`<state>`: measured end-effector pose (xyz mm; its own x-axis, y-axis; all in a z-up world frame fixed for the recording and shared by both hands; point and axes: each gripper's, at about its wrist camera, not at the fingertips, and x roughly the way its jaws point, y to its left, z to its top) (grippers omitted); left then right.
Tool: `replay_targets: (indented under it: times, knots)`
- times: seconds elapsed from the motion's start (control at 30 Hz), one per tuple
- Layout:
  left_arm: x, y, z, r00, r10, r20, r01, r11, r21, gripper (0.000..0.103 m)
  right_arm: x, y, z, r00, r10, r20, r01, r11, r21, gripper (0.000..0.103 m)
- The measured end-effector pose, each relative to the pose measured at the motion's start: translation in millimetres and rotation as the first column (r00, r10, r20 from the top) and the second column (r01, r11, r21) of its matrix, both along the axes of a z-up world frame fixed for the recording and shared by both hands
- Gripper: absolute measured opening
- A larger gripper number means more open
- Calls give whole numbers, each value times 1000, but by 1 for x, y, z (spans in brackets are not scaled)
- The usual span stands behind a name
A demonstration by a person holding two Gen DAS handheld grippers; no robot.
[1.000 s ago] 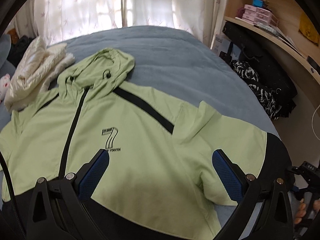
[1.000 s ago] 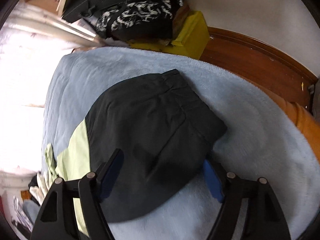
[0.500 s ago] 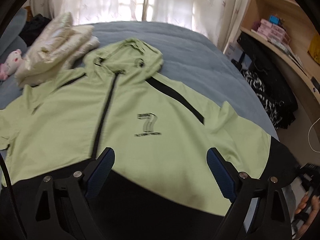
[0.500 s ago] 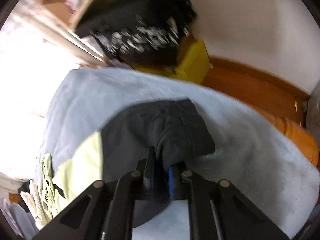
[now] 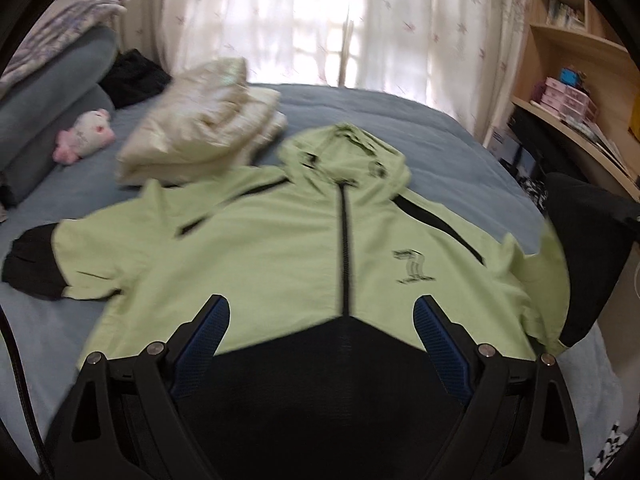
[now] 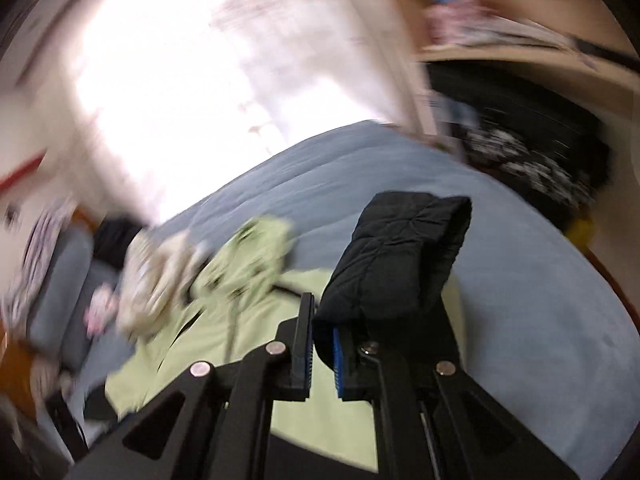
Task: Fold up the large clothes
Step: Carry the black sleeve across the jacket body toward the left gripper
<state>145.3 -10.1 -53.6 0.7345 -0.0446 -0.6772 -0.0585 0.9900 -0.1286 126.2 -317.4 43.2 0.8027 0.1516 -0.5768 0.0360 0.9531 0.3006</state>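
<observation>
My right tongs [image 6: 322,356] clamp the black padded sleeve cuff [image 6: 396,256] of the light-green zip-front hooded jacket [image 5: 280,256] above the blue-grey bed [image 5: 460,144]; left tongs [image 5: 320,344] apart, empty.

Bed cover [image 5: 400,120]: grey-blue, spread across the whole bed.
Cream bundle [image 5: 200,128]: folded cloth, far left on the bed.
Soft toy [image 5: 84,136]: pink and white, left edge, beside a grey pillow [image 5: 48,96].
Curtains [image 5: 320,20]: pale, patterned, lit from behind, far side.
Shelves [image 5: 580,60]: wooden, far right, holding pink boxes [image 5: 564,96] and books.
Dark clothes [image 6: 528,160]: black and white, heaped under the shelves.
</observation>
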Motion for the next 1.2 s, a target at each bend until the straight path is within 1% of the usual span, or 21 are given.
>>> replay_targets:
  times: [0.07,0.1,0.17,0.2,0.27,0.3,0.37,0.4,0.43,0.47,0.5,0.53,0.57,0.6,0.7,0.8,0.9,1.0,1.07,1.2]
  knots:
    - [-5,18,3,1000,21,11,-21,1000,-12,92,5,49,-9,995,94,-28,-95,994,-53,7]
    - [-8,29,5,999,32,15,-32,999,-18,92,6,65,-14,992,121,-42,-124,990,-68,8]
    - [-13,46,7,998,52,24,-52,998,-27,92,11,103,-33,976,193,-105,-203,974,-98,8]
    - [-17,53,7,998,62,28,-61,998,-29,92,10,115,-41,968,216,-127,-229,968,-101,8]
    - [-21,68,6,996,79,30,-78,997,-31,92,12,148,-64,942,271,-200,-297,948,-116,11]
    - [-23,74,5,996,85,29,-84,996,-30,92,6,161,-71,932,286,-222,-319,939,-127,11]
    - [-26,86,0,995,97,20,-97,995,-27,92,2,188,-89,906,318,-281,-374,911,-175,12]
    - [-29,92,-2,995,103,14,-102,994,-26,92,-1,199,-94,897,328,-295,-391,902,-186,19]
    - [-30,97,-4,994,109,7,-109,994,-26,92,-3,209,-100,887,344,-309,-412,891,-190,22]
    - [-31,101,-7,993,114,1,-114,993,-28,92,-5,217,-105,878,358,-318,-428,884,-189,29]
    - [-31,104,-10,993,119,-8,-119,992,-32,92,-8,224,-108,874,363,-322,-435,880,-191,38]
    - [-30,108,-13,992,122,-18,-122,992,-38,92,-11,228,-110,872,365,-325,-439,877,-193,42]
    - [-30,111,-15,992,123,-26,-124,991,-43,92,-14,229,-112,872,369,-322,-442,877,-190,50]
    - [-29,113,-18,992,123,-34,-124,991,-49,92,-14,233,-112,871,372,-320,-443,877,-187,53]
    - [-28,117,-22,992,120,-49,-123,991,-54,92,-16,232,-114,868,377,-322,-441,885,-151,53]
    - [-29,118,-25,992,109,-58,-113,991,-75,92,-22,219,-116,873,366,-321,-418,902,-107,53]
    - [-28,116,-27,994,94,-63,-100,991,-87,92,-32,197,-113,886,352,-303,-382,923,-44,53]
    - [-23,109,-32,994,73,-84,-81,992,-97,92,-43,169,-108,906,321,-277,-326,945,28,53]
    - [-20,100,-36,994,51,-99,-62,993,-104,92,-52,144,-107,924,288,-252,-274,957,92,53]
    - [-12,80,-45,991,-19,-133,3,993,-117,92,-64,106,-113,948,211,-240,-174,971,166,54]
